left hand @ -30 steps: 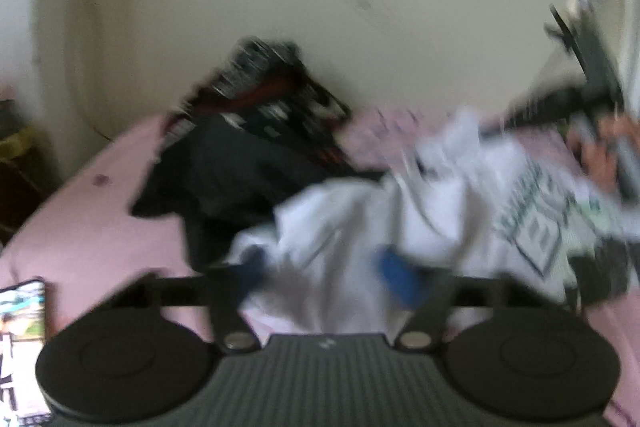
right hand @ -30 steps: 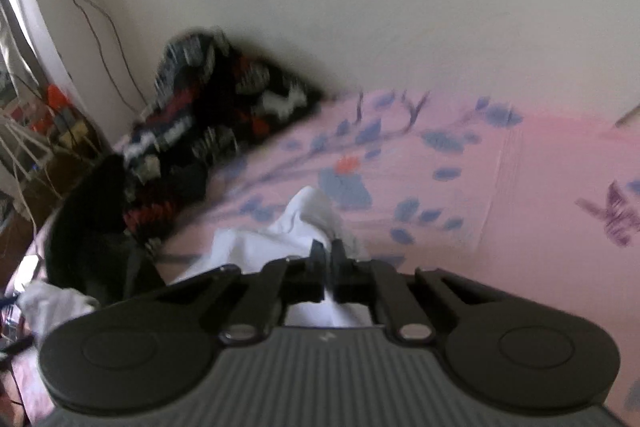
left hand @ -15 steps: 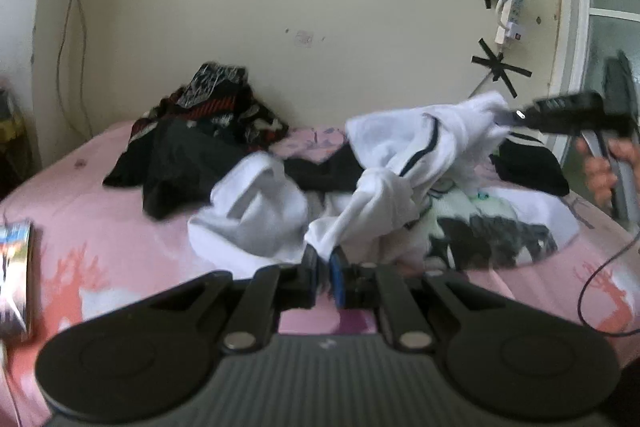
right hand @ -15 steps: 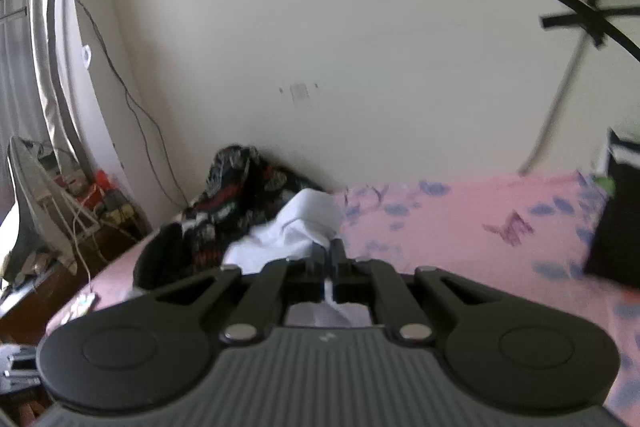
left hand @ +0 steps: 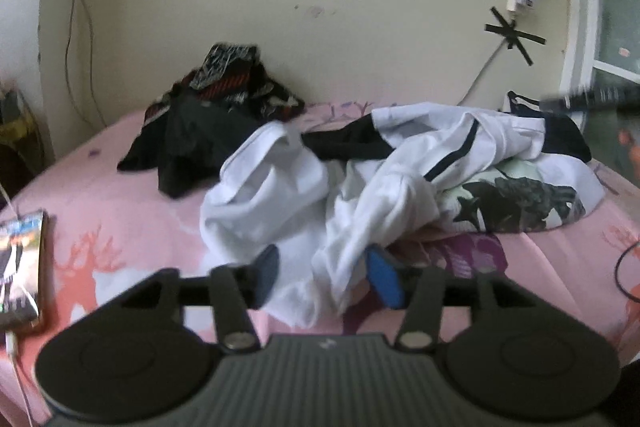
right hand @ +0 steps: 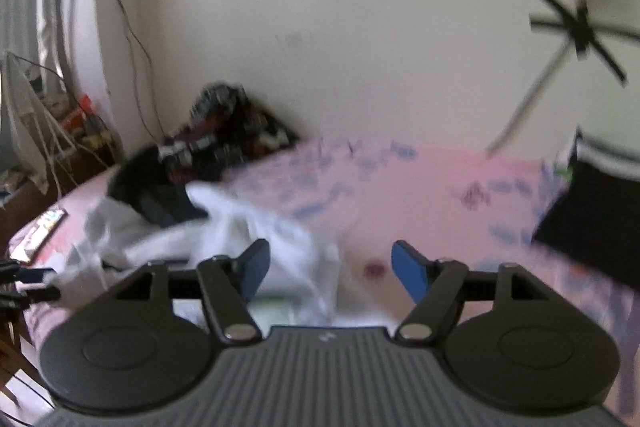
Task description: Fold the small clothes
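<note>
left claw (left hand: pixel 326 273) spread | right claw (right hand: pixel 330 267) spread (blurred) | white garment (left hand: pixel 372 179) crumpled

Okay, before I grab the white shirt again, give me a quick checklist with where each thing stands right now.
1. Left gripper jaws open: ok.
2. Right gripper jaws open: ok.
3. White shirt released onto the bed: ok, nothing is clamped.
4. White shirt spread flat: not ok, it lies crumpled and partly over the printed shirt.
5. Phone away from the shirt: ok, it sits at the bed's left edge.
6. Shirt edge findable from the right wrist view: cannot tell, the picture is blurred.
</note>
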{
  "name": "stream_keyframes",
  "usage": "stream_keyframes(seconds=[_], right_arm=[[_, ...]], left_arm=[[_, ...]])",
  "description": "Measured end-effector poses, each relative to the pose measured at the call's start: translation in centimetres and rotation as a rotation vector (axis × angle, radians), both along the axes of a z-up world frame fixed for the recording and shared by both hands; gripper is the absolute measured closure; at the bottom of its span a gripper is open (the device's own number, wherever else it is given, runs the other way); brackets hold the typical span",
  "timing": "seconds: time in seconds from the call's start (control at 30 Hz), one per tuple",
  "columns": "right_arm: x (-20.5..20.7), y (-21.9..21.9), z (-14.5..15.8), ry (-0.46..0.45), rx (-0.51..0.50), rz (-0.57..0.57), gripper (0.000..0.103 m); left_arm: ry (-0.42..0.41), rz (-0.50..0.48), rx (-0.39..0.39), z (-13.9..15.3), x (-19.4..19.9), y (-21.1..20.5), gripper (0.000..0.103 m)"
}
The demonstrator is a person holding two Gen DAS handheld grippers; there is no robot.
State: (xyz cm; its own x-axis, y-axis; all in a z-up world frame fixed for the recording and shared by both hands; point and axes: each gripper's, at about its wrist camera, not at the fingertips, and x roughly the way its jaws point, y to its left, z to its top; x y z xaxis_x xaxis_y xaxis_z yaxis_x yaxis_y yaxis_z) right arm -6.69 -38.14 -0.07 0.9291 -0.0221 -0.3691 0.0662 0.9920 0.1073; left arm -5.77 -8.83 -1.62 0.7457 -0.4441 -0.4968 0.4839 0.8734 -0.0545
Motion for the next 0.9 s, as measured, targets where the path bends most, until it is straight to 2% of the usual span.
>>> stream_keyframes(seconds=[0.1,0.23,0.33,0.4,0.47,0.53,0.6,0.67,0.73,0.83,0.9], right_arm=[[1.7,0.3,1.9,-0.011,-0.007,0.044,0.023],[6.1,1.6,1.6,0.091,-0.019,0.114,0.023],[9.3,2.3,-0.1,0.210,-0.027,0.121,0.032],[10.9,1.6,-0.9,0.271,0.035,0.129,0.040],[12.0,1.3,-1.6,0.314,0.105,0.137,0.040],[12.5,2.0,-1.9,0.327,0.102,0.150,0.039],[12.7,3.0,-2.1,0.349,0.043,0.151,0.034],[12.8,3.4,-2.2,0.363,0.012,0.149,0.035],[12.9,2.5,-1.9,0.357,0.041,0.149,0.035],[13.5,1.8,-1.0,0.333,0.140,0.145,0.034],[14.5,3.5,-0.7,0.344,0.115,0.179,0.032]], left_arm=[[-0.010,-0.037,0.024,-0.3,-0.3,-0.8,0.047],[-0.015,-0.073,0.071,-1.3,0.0,-1.2,0.047],[0.004,-0.073,0.077,-1.7,0.5,-1.5,0.052],[0.003,-0.081,0.071,-1.8,0.6,-1.5,0.056],[0.004,-0.088,0.071,-1.8,0.6,-1.6,0.063],[0.005,-0.087,0.071,-1.8,0.6,-1.7,0.063],[0.004,-0.084,0.067,-2.0,0.4,-1.7,0.061],[0.006,-0.081,0.072,-2.2,0.3,-1.6,0.059],[0.013,-0.077,0.084,-2.5,0.3,-1.5,0.057],[0.036,-0.068,0.083,-3.0,0.5,-1.4,0.057],[0.031,-0.058,0.082,-3.1,0.5,-1.5,0.057]])
